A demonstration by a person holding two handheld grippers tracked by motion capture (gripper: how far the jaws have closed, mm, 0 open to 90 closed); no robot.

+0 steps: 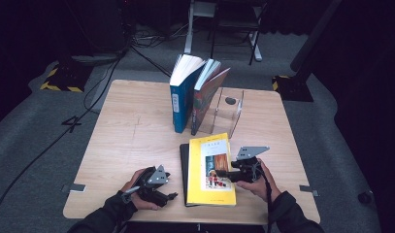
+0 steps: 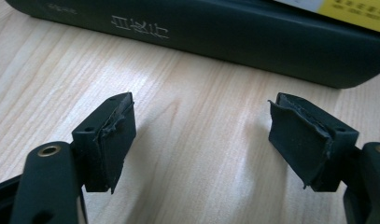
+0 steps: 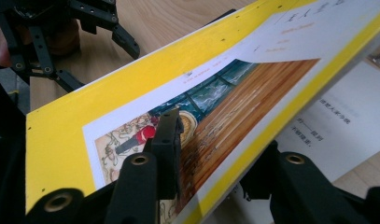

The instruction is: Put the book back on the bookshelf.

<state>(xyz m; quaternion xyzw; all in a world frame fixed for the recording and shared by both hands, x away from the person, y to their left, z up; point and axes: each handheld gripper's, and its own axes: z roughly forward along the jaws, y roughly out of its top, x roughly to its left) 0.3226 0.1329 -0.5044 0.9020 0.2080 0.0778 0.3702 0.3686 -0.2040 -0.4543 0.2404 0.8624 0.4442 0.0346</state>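
A yellow book lies on a dark book at the table's near middle. My right gripper reaches in from the right and is shut on the yellow book. One jaw rests on the picture cover and the other sits under the edge, which is tilted up over a white printed page. My left gripper rests low on the wood just left of the books. Its jaws stand wide open with nothing between them in the left gripper view, facing the dark book's spine.
Two books stand at the table's back middle: a blue one, fanned open at the top, and one with a red-brown cover leaning on it. A clear plastic stand is beside them. Bare wooden tabletop stretches to the left.
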